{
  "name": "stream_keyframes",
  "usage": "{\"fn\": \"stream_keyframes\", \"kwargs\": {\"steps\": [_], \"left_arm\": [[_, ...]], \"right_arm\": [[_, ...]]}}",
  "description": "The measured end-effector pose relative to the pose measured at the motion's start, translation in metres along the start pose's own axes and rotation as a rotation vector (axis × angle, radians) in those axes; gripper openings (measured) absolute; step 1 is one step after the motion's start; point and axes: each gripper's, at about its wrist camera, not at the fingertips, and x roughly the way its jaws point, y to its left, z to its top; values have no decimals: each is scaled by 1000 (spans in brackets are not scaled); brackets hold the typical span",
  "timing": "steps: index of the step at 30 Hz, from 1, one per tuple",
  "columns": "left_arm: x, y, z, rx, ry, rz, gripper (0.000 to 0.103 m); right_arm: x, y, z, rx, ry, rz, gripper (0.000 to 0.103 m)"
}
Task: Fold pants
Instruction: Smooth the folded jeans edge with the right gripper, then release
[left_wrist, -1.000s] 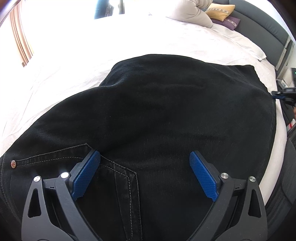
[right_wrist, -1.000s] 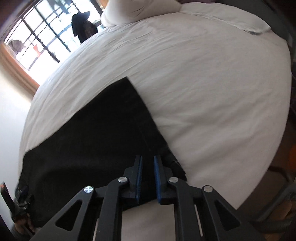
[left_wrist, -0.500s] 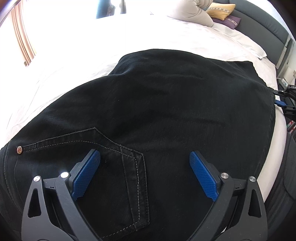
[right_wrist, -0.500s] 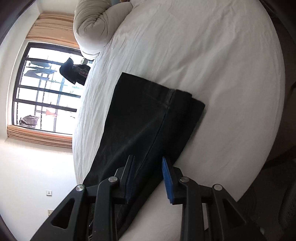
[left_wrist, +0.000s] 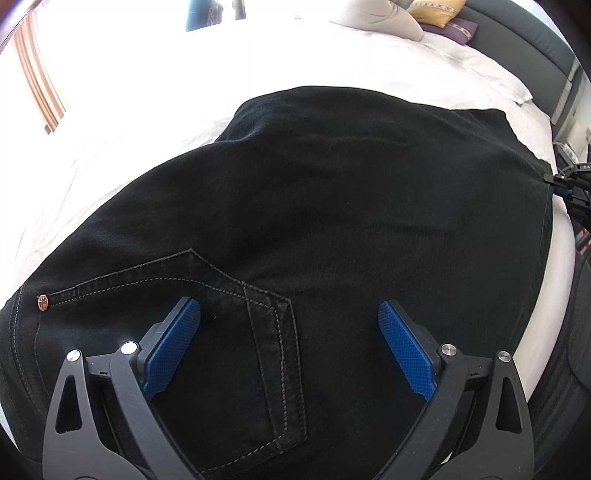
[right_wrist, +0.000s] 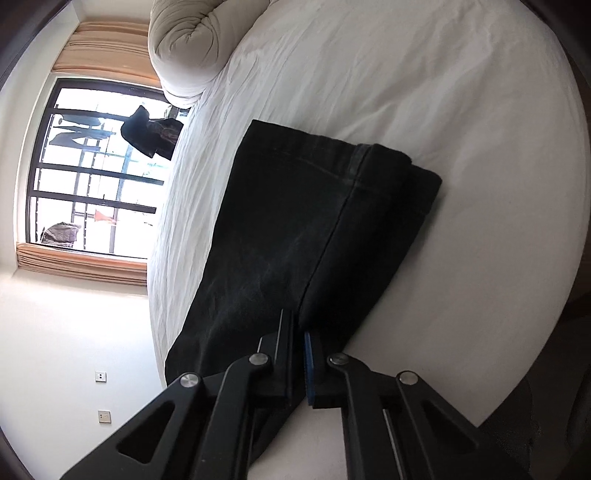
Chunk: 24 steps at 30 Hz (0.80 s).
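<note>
Here, pants: black denim pants (left_wrist: 332, 221) lie spread flat on the white bed (left_wrist: 147, 122), their cloth dark and nearly without sheen.
Pants, seat end: in the left wrist view a back pocket (left_wrist: 236, 317) with pale double stitching faces up, and a small copper rivet (left_wrist: 43, 302) sits at the pocket's outer corner.
Pants, leg end: in the right wrist view the legs (right_wrist: 295, 229) lie one on top of the other, with a long side seam running up to the hems, which end in a slightly stepped edge near the middle of the bed.
Left claw: the left claw (left_wrist: 290, 343) is spread wide, its blue pads (left_wrist: 173, 350) hanging just above the pocket area; it grips nothing, and whether the pads touch the cloth I cannot tell.
Right claw: the right claw (right_wrist: 299, 363) is clenched on the pants, the jaws nearly together with a thin fold of black cloth pinched between them along the lower edge of the legs.
Right claw seen from the left: it shows at the far right edge of the left wrist view (left_wrist: 570, 186), at the corner of the cloth.
Bed surroundings: a rolled grey duvet (right_wrist: 184, 48) lies at the far end, and a window (right_wrist: 99, 166) fills the wall beyond.
</note>
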Motion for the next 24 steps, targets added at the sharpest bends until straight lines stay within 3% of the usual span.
{"fn": "stream_keyframes", "kwargs": {"steps": [7, 11, 15, 21, 22, 24], "left_arm": [[-5, 9, -8, 32, 20, 4, 98], [-6, 9, -10, 30, 8, 1, 98], [-5, 9, -10, 40, 25, 8, 98], [-7, 2, -11, 57, 35, 8, 99], [-8, 2, -12, 55, 34, 6, 99], [-9, 3, -13, 53, 31, 3, 99]], "right_arm": [[-10, -20, -20, 32, -19, -10, 3], [4, -27, -6, 54, -1, 29, 1], [5, -4, 5, -78, -35, -51, 2], [14, -12, 13, -65, -28, -63, 1], [12, -9, 12, -84, -15, -76, 2], [5, -4, 12, -100, 58, -110, 13]]}}
